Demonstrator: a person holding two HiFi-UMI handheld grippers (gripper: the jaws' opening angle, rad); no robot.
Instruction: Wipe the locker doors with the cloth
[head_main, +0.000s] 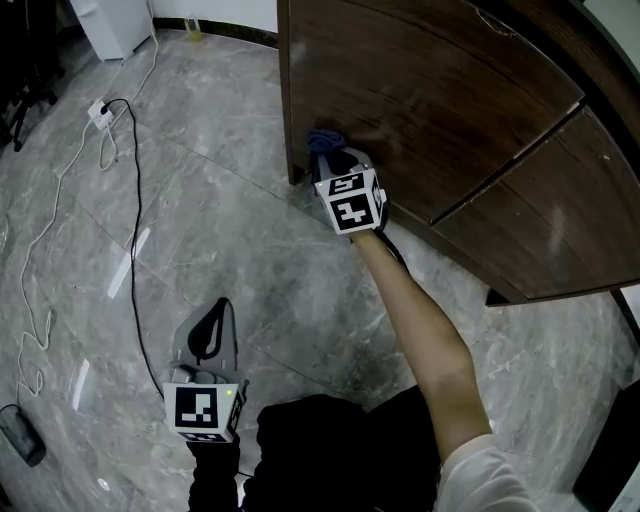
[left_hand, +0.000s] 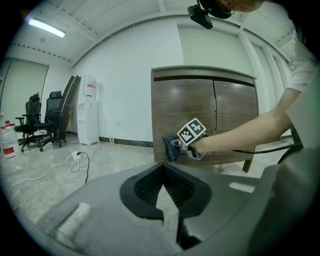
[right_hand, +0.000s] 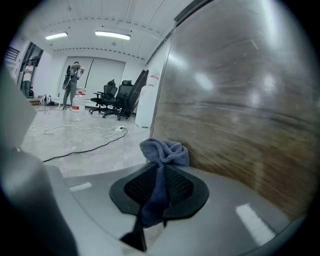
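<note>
The brown wooden locker doors (head_main: 430, 90) fill the upper right of the head view. My right gripper (head_main: 335, 160) is shut on a blue cloth (head_main: 322, 140) and holds it against the left door's bottom left corner, close to the floor. In the right gripper view the cloth (right_hand: 165, 150) bunches past the jaws of the right gripper (right_hand: 161, 167), beside the door (right_hand: 240, 100). My left gripper (head_main: 212, 322) hangs low over the grey floor, well short of the locker, jaws together with nothing in them. The left gripper view shows the left gripper (left_hand: 163, 167), the cloth (left_hand: 171, 147) and the locker (left_hand: 182, 110).
A black cable (head_main: 135, 230) and a white power strip (head_main: 100, 112) with white cord lie on the marble floor at left. A dark object (head_main: 20, 435) sits at the lower left. A water dispenser (left_hand: 89, 110) and office chairs (left_hand: 50, 120) stand by the far wall. A locker leg (head_main: 500, 297) shows at right.
</note>
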